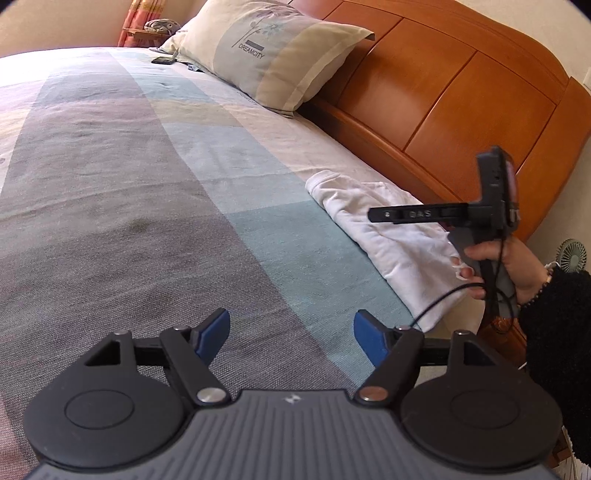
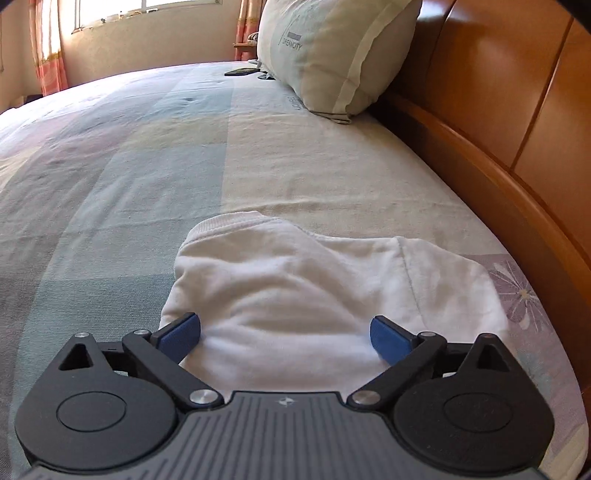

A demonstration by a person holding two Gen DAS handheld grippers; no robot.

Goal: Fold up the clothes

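Lying folded near the wooden headboard (image 2: 498, 122), a white garment (image 2: 314, 291) rests on the striped bedsheet (image 1: 147, 184). The right gripper (image 2: 286, 334) hovers over its near edge, jaws wide apart, nothing clamped. The left gripper (image 1: 291, 332) hangs over bare sheet, jaws also apart. A pillow (image 1: 273, 55) leans against the headboard.

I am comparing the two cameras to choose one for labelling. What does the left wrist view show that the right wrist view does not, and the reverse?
Only the left wrist view: the person's hand holding the other tool, a small fan, and the open left claw over bare bedsheet.

Only the right wrist view: a window, and the open right claw above the white garment.

Both: garment, pillow, wooden headboard, a dark phone-like object.
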